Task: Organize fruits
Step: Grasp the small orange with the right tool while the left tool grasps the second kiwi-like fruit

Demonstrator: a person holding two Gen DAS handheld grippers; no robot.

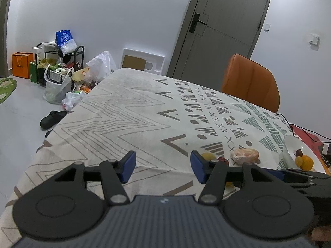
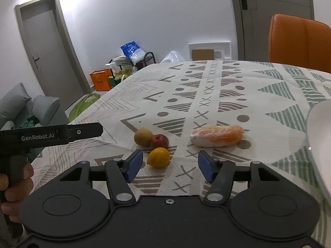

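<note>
While the three loose fruits lie together on the counter (image 2: pixel 238 78), the step in hand seems to be to reach for one of them, and I judge the orange fruit (image 2: pixel 158 157) the easiest, because it is nearest. To do it well, the right gripper (image 2: pixel 170 166) should shift a little toward the left of the frame so the fruit sits in the middle of the gap, then go lower before it closes, and it should not push the red apple (image 2: pixel 159 141) or the brownish-green fruit (image 2: pixel 143 137), which touch each other just behind. Its blue fingers (image 2: pixel 134 165) stand about half open and hold nothing; the orange fruit is just ahead of them, nearer to the left one. The wrapped fruit (image 2: pixel 217 138) lies apart, right of centre, and the white bowl (image 2: pixel 318 136) is at the right edge. The left gripper (image 1: pixel 163 168) is also half open and empty, above bare cloth.
</note>
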